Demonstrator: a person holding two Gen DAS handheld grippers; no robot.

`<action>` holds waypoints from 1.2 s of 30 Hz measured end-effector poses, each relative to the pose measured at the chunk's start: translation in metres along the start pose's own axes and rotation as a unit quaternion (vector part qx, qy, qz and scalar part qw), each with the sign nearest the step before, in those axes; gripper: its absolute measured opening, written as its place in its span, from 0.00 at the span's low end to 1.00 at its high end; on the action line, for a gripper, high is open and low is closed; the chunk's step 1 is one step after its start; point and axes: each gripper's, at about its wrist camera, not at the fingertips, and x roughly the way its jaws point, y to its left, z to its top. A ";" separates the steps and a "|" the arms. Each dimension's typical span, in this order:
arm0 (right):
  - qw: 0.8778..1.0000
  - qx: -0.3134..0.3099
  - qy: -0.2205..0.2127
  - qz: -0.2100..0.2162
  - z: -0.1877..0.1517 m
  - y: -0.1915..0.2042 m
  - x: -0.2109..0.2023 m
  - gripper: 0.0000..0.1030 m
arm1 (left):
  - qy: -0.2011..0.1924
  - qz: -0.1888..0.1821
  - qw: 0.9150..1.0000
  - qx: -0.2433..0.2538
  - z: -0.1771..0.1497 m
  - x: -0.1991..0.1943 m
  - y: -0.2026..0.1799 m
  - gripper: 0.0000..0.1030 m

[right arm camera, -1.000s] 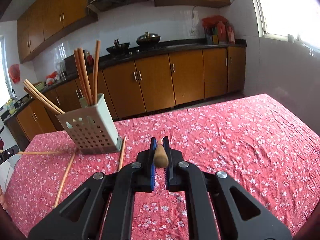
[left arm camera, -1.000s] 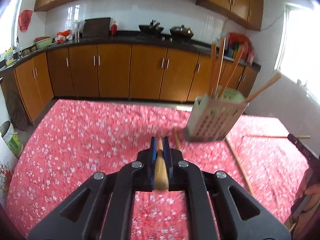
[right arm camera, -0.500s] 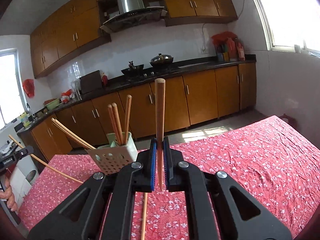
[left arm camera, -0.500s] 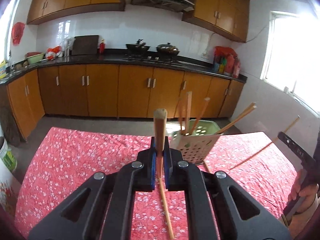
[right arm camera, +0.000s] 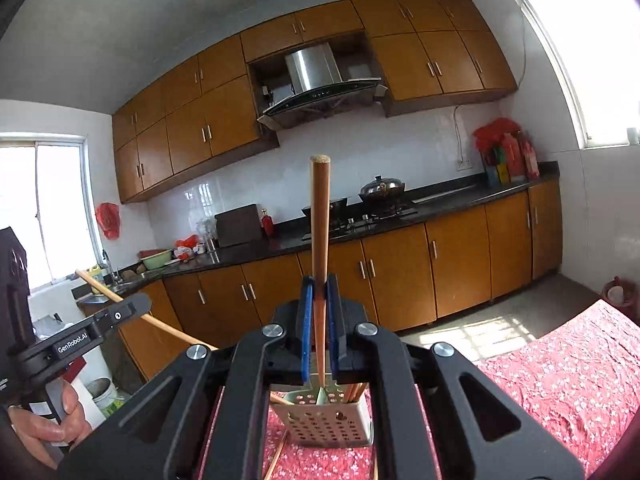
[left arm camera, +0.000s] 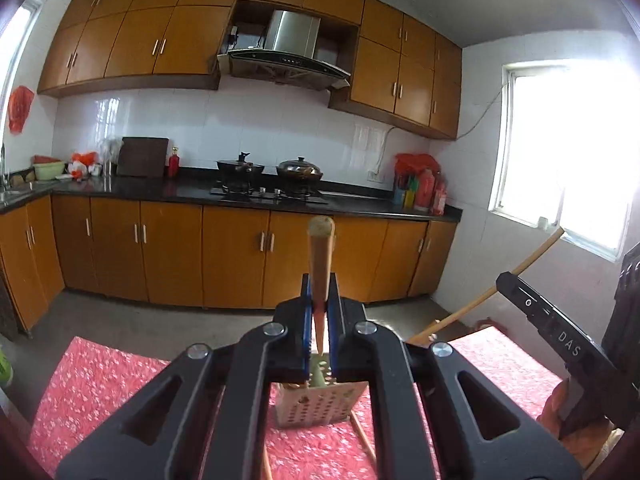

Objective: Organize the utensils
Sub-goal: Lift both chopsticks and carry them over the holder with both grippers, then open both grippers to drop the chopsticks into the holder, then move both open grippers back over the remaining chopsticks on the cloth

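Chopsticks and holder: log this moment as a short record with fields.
left gripper: jaws shut on a chopstick, thick end up
right gripper: jaws shut on a second chopstick, upright
holder: perforated, on the red floral tablecloth, chopsticks already inside
loose chopsticks: lying on the cloth beside the holder

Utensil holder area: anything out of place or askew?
Yes. Loose chopsticks lie flat on the red tablecloth beside the perforated holder instead of standing in it. Each gripper, left and right, is shut on one chopstick; neither is in the holder yet.
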 end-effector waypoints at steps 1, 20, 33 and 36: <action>1.000 -0.006 0.004 -0.005 -0.003 0.002 0.010 0.07 | 0.008 0.000 1.000 0.002 -0.002 0.008 -0.001 0.07; 0.998 -0.030 0.053 -0.033 -0.040 -0.001 0.056 0.28 | 0.061 0.013 0.997 -0.039 -0.028 0.081 0.027 0.25; 0.991 -0.018 0.092 -0.096 -0.066 -0.043 -0.003 0.37 | 0.064 0.083 0.994 -0.035 -0.076 0.005 0.072 0.43; 0.980 -0.007 0.159 -0.120 -0.107 -0.066 0.003 0.37 | 0.102 0.113 0.988 -0.034 -0.114 0.006 0.095 0.44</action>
